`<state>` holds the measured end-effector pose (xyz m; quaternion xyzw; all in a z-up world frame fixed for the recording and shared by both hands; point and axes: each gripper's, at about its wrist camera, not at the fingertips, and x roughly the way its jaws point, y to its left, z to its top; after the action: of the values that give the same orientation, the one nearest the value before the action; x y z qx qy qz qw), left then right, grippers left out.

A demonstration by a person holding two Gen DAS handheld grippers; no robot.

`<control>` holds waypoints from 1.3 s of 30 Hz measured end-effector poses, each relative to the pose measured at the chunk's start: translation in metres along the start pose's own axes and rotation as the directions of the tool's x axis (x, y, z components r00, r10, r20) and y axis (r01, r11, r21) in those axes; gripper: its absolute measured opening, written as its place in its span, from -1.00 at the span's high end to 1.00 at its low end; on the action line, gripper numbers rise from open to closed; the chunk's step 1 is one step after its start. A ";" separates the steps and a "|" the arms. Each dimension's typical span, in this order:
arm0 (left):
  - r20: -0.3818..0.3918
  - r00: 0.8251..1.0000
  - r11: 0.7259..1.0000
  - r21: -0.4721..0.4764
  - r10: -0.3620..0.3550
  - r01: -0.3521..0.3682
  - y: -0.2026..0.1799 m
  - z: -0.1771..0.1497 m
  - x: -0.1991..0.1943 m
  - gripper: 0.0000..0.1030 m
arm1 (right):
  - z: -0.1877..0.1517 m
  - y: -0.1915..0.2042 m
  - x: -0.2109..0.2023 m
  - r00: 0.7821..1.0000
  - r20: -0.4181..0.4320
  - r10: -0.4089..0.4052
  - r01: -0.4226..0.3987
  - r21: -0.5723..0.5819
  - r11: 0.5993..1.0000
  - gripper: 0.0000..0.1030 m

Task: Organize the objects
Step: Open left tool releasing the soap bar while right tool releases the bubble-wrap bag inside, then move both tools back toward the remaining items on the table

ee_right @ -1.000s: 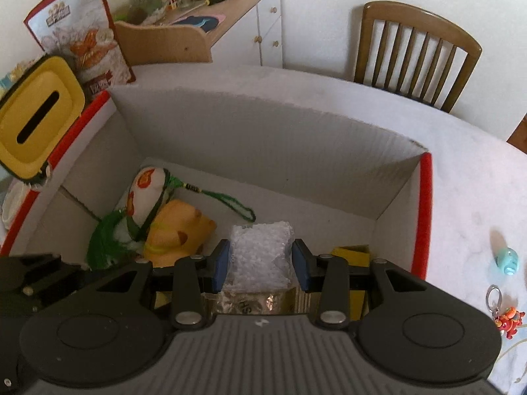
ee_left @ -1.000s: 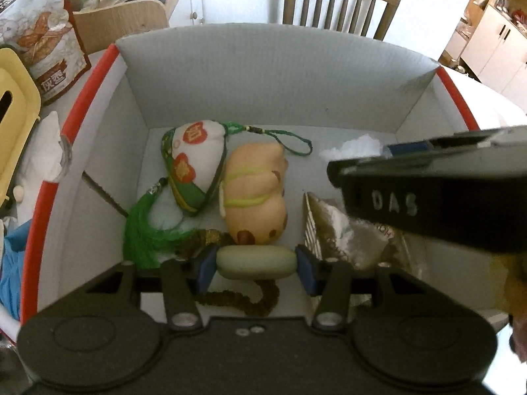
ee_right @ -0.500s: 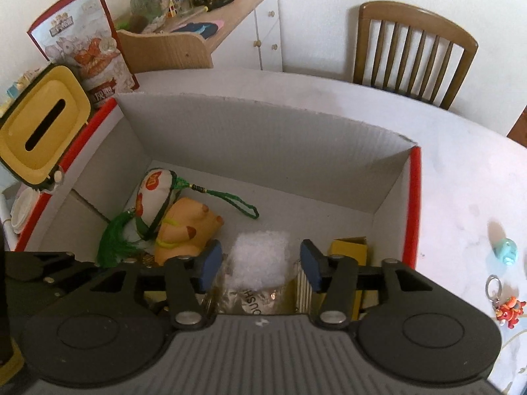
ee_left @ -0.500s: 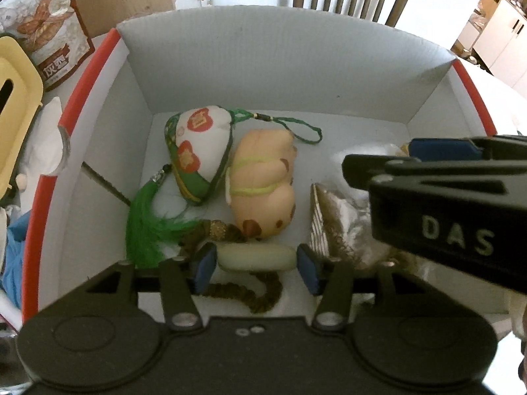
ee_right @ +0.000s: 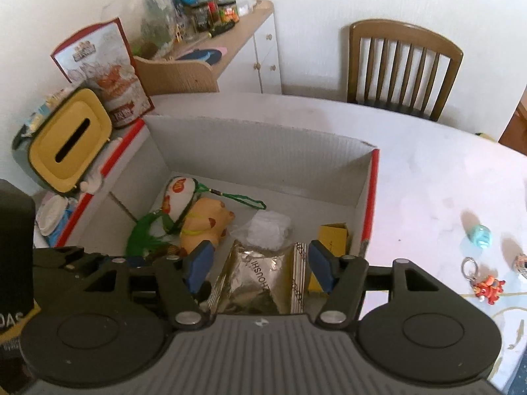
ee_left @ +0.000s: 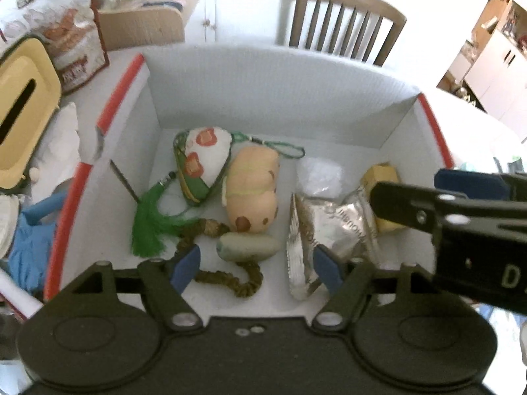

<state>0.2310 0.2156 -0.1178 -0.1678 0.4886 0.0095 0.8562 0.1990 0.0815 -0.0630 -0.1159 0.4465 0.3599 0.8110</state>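
Currently both grippers hang over the open white cardboard box with red rim edges (ee_left: 411, 105), which fills the centre of each view.

Left gripper (ee_left: 255, 265): blue-padded jaws opening, set wide, nothing pressed between the pads. The pale green oval stone-like piece (ee_left: 248, 246) lies free on the box floor between them, low centre of the left wrist view, joined to a brown beaded cord (ee_left: 230, 279) that curls beneath it.

Right gripper (ee_right: 260, 266): jaws opening, moderately wide, pads clear of everything. The silver foil packet with printed lettering (ee_right: 260, 279) lies flat in the box below and between them, bottom centre of the right wrist view. Clear plastic bag of white material (ee_right: 268, 228) rests just above the packet, touching it.

Other contents, left wrist view:
- white embroidered sachet with red flowers and green tassel (ee_left: 201, 161), centre left
- peach plush pig with brown spots (ee_left: 253, 194), touching the sachet's right side
- yellow carton (ee_left: 382, 174), against the right wall

Outside the box, right wrist view: yellow slotted lid box (ee_right: 69, 141) at left; small blue trinket (ee_right: 479, 235) and red keychain figure (ee_right: 489, 289) on the white table (ee_right: 428, 164) at right.
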 end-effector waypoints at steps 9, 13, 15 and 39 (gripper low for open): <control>0.084 0.996 1.000 -0.002 -0.014 0.015 -0.014 -0.009 -0.050 -0.44 | -0.016 -0.001 -0.058 0.997 0.074 0.030 -0.030 -0.002 1.000 -0.32; 0.118 0.993 1.000 0.010 -0.002 0.001 -0.017 -0.014 -0.057 -0.44 | -0.027 -0.006 -0.084 0.994 0.104 0.036 -0.037 0.001 0.999 -0.33; 0.130 0.991 1.000 0.010 -0.009 0.007 -0.021 -0.017 -0.063 -0.44 | -0.033 -0.012 -0.098 0.991 0.123 0.046 -0.047 0.001 0.999 -0.34; 0.213 0.977 0.996 0.085 -0.007 -0.011 -0.188 -0.055 -0.095 -0.76 | -0.128 -0.172 -0.195 0.965 0.237 0.109 -0.122 0.039 0.992 -0.44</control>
<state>0.1700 0.0364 -0.0117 -0.1285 0.3943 0.0073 0.9099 0.1682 -0.2000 -0.0019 -0.0247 0.3631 0.4058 0.8384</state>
